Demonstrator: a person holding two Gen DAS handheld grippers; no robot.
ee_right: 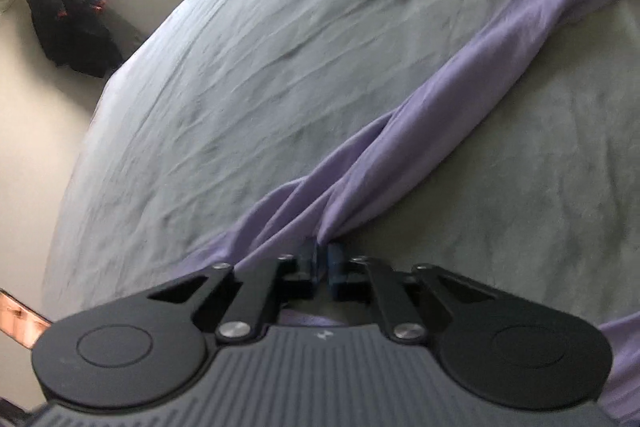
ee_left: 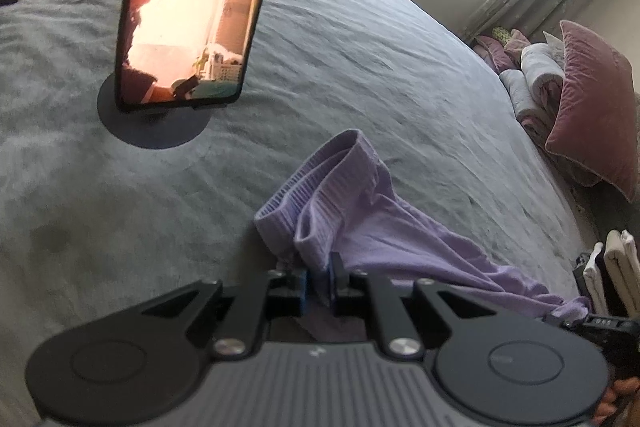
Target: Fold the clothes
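Both grippers' jaws, left (ee_left: 319, 273) and right (ee_right: 323, 261), clamped on lilac garment (ee_left: 360, 227) stretched over grey bedcover (ee_left: 340, 67).

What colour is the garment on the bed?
Light purple garment, clearest in the right wrist view.

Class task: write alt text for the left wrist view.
The left gripper pinches the ribbed waistband end of a lilac garment on a grey bedspread. A phone on a round stand stands behind; pillows lie right.
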